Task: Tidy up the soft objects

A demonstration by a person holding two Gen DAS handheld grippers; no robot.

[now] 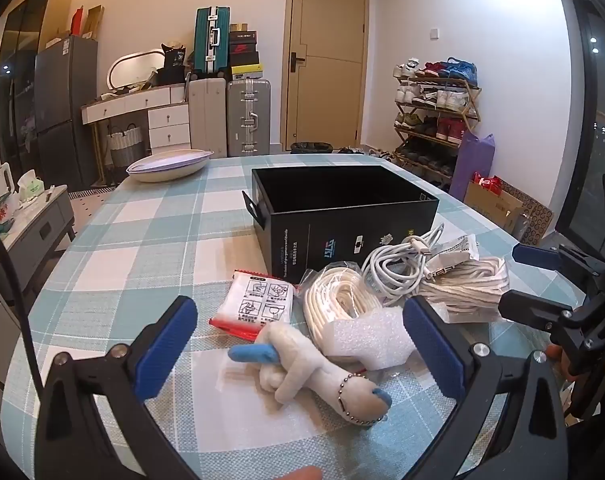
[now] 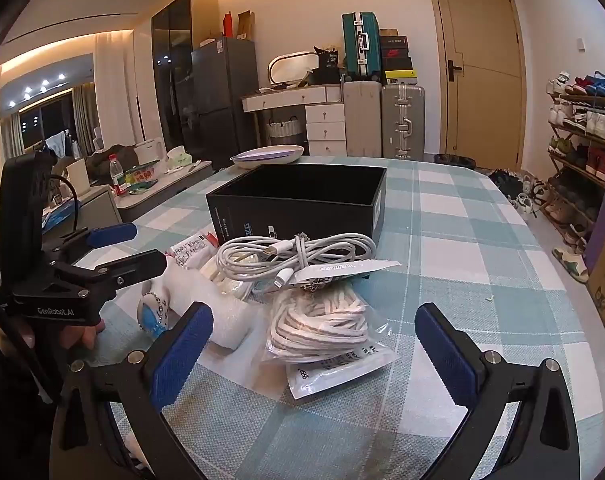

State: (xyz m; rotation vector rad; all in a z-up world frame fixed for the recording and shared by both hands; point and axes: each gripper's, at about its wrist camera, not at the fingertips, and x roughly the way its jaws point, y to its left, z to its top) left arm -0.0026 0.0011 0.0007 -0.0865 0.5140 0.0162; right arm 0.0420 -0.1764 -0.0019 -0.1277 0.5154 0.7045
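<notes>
Left wrist view: the left gripper [image 1: 298, 354] had its jaws fully apart w/ nothing held. Between the blue pads, on the green-and-white checked tablecloth [image 1: 142, 248], lay a white plush toy with blue ends and a bead chain [image 1: 314, 372]; no pad touched it. A white foam wrap piece [image 1: 372, 340] lay just beside the toy. Behind them were a white packet with red edge and printed drawings [image 1: 260, 300], a bagged coil of cream rope [image 1: 338, 296], a white coiled charging cable [image 1: 398, 268] and an open black cardboard box [image 1: 342, 208]. The right gripper [image 1: 542, 276] showed at the right edge.

Right wrist view: the right gripper [image 2: 314, 354] was also wide open, holding nothing. In front of it lay a clear bag of cream-and-brown striped cord [image 2: 322, 324], near the cable [image 2: 294, 256]. The box [image 2: 302, 204] stood behind the pile, approx. at table centre.
</notes>
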